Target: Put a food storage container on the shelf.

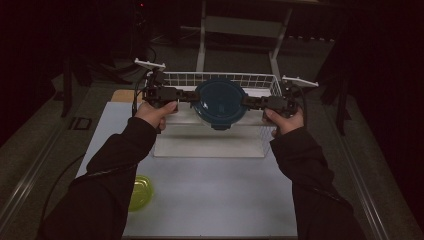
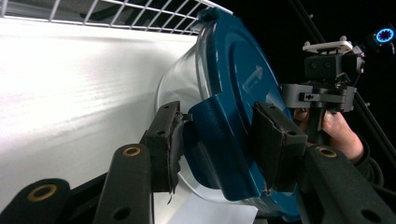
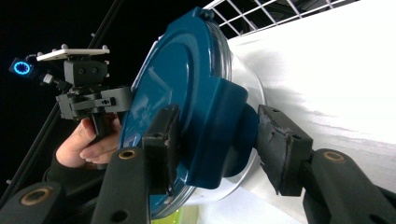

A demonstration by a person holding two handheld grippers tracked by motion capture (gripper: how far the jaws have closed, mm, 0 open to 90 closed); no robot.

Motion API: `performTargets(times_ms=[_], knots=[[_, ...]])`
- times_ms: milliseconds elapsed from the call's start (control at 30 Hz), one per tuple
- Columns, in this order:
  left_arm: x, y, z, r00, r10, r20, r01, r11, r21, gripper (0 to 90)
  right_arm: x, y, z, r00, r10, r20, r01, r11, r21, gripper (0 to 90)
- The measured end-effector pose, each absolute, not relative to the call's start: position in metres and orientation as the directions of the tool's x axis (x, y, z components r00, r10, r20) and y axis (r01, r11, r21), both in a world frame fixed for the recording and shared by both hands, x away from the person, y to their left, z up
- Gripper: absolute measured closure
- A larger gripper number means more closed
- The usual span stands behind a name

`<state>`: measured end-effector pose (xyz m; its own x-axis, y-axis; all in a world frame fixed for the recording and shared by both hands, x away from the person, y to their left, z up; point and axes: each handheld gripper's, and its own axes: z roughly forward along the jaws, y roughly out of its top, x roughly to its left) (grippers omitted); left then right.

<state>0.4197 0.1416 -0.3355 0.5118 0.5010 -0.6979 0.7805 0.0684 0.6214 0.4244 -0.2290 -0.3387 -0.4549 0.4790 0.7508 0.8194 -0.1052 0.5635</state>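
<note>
You hold a round container with a blue lid (image 1: 220,102) between both tools, one on each latch tab: your left tool (image 1: 192,95) grips the tab at the lid's nine o'clock, your right tool (image 1: 248,100) the tab at three o'clock. In the left gripper view the left tool (image 2: 219,140) has its pads pressed on the blue tab, jaws at a middling width set by the tab's thickness. The right gripper view shows the right tool (image 3: 217,135) straddling the opposite tab; the near pad touches, but the far pad seems to stand a little off the clear wall, so that grip looks loose.

The container hangs in the air just in front of the white wire basket (image 1: 260,80), above the white tray (image 1: 210,145) on the counter (image 1: 220,195). A yellow-green bowl (image 1: 140,192) sits at seven o'clock, near your left sleeve.

The step in hand looks like a two-handed carry, or the start of unlatching the lid. Your next move calls for even pressure on both tabs and level hands, since a slack right grip could let that side drop.

The lid faces up and tilts slightly towards you; the clear body hangs below it. Being round, it has no long axis across the lid, and the line through the two tabs runs nine to three.
</note>
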Motion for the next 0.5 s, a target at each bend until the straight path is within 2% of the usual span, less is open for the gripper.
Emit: performTargets(times_ms=[333,433,500], knots=[[0.4211,0.1425,-0.3409,0.534,0.508,-0.676,0.748,0.089,0.658,52.9,0.432,-0.2265,-0.3406,-0.446,0.492,0.748,0.82,-0.112,0.562,48.0],[0.4191,0.1411,-0.3375,0.559,0.534,-0.635,0.72,0.068,0.691,51.7,0.4299,-0.2246,-0.3359,-0.462,0.526,0.714,0.803,-0.092,0.588,47.0],[0.4165,0.1409,-0.3341,0.569,0.552,-0.609,0.702,0.06,0.71,47.5,0.4276,-0.2237,-0.3314,-0.489,0.555,0.673,0.78,-0.068,0.622,46.8]])
